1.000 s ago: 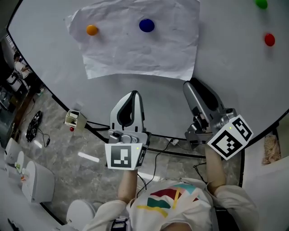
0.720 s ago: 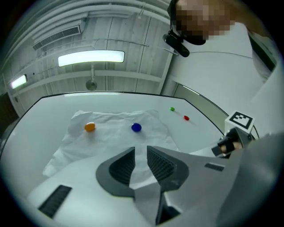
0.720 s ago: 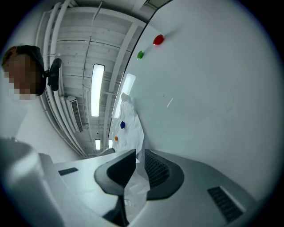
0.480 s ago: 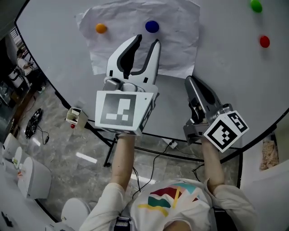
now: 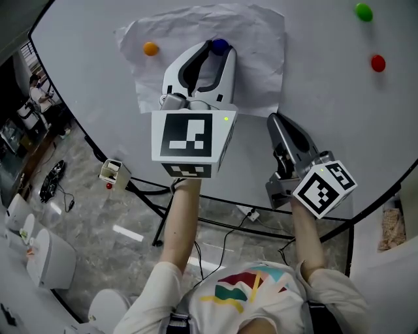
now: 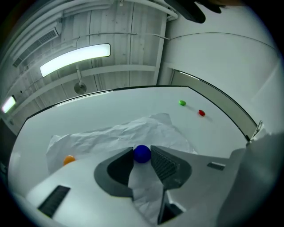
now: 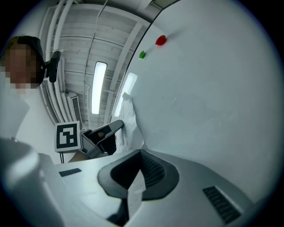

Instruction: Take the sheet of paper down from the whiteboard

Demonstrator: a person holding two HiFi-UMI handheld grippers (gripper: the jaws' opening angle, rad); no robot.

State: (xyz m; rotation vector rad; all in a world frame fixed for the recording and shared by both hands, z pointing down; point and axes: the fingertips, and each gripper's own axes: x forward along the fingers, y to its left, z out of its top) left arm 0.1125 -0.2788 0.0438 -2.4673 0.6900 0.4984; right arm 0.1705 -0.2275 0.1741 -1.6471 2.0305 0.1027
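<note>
A crumpled white sheet of paper [image 5: 255, 59] [image 6: 111, 133] hangs on the whiteboard [image 5: 339, 130], pinned by an orange magnet [image 5: 151, 48] [image 6: 69, 159] and a blue magnet [image 5: 219, 45] [image 6: 142, 154]. My left gripper [image 5: 217, 47] [image 6: 142, 156] is raised over the sheet. Its jaws have just been opening, and the blue magnet sits between the fingertips, filling the gap. My right gripper [image 5: 274, 121] [image 7: 140, 153] is shut on nothing. It points at bare board below the sheet's lower right corner.
A green magnet [image 5: 364, 11] [image 7: 142, 55] and a red magnet [image 5: 377, 63] [image 7: 160, 40] sit on the board at the upper right. Below the board are its stand's legs, cables, a small white box [image 5: 112, 173] and white stools on the stone floor.
My left gripper rose from below the sheet up onto it and opened its jaws, which now flank the blue magnet. The right gripper stayed where it was.
</note>
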